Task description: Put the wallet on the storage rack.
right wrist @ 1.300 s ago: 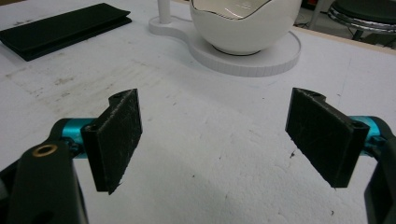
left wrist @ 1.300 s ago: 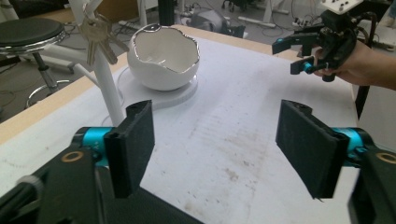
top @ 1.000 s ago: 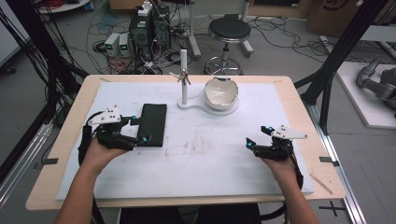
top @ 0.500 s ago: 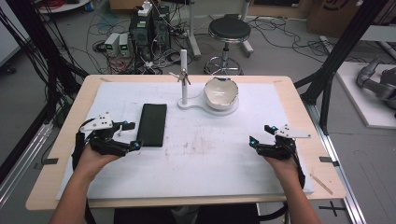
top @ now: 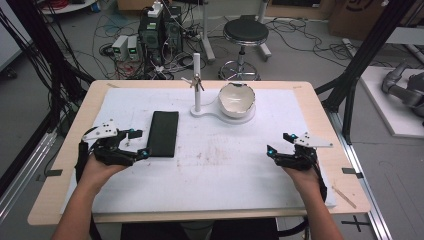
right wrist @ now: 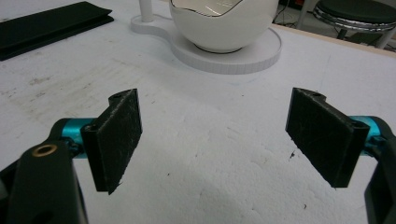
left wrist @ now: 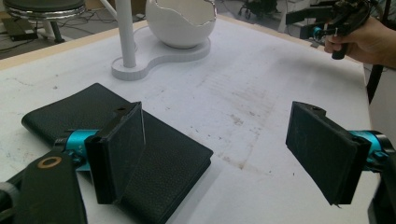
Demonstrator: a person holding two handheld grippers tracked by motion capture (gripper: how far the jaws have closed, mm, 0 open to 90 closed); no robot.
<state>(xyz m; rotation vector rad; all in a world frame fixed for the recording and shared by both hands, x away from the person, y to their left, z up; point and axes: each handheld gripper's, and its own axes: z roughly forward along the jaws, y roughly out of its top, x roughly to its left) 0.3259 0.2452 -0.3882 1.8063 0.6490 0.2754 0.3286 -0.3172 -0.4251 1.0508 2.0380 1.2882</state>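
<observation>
The wallet (top: 164,133) is lying flat on the tabletop (top: 225,165), just beside the left claw (top: 141,144), whose jaws are gaping apart. Judging by this, a grasp is pending; next, closing on its edge.

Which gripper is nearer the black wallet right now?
Left. The left gripper sits open right at the near left edge of the black wallet. The right gripper rests open far across the table, well apart from it.
</observation>
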